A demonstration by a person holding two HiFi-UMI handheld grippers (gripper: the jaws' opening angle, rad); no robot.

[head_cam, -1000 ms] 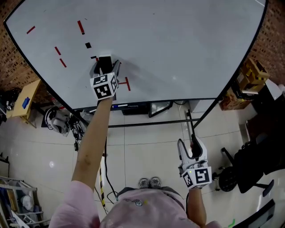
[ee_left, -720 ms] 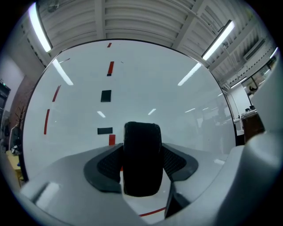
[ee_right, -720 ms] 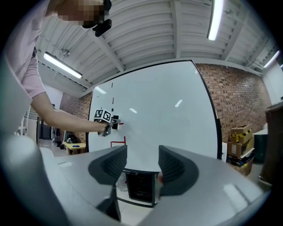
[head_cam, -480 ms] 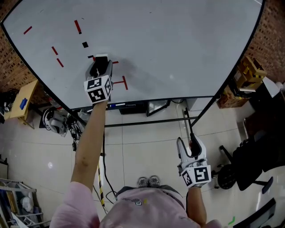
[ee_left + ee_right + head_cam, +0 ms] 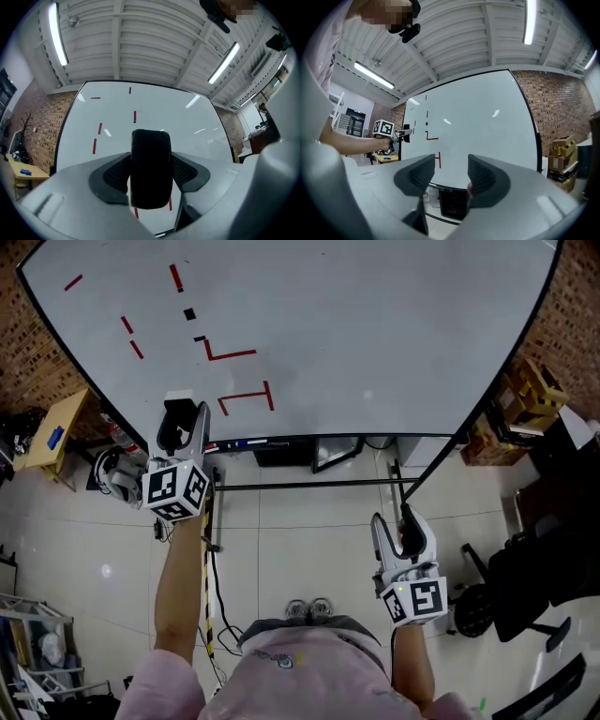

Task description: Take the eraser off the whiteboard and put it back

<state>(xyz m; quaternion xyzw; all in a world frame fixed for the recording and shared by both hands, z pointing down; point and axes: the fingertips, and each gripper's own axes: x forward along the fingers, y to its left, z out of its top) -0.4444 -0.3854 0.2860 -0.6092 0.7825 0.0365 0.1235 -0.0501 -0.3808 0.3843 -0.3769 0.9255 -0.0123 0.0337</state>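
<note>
The black eraser is off the whiteboard and sits between the jaws of my left gripper, in front of the board's lower left edge. In the left gripper view the eraser stands upright, with both pads pressed against its sides; these jaws have just been closing on it. My right gripper hangs low over the floor, well short of the board. Its jaws have just been closing a little, with nothing between them. The right gripper view also shows the left gripper beside the board.
Red strokes and small black marks are on the board's left half. A tray with markers runs under it, above the stand's bar. A wooden table stands left; boxes and a black chair right.
My left gripper has drawn back from the board toward the lower left with the eraser in its jaws, uncovering red strokes. The right gripper has hardly moved.
</note>
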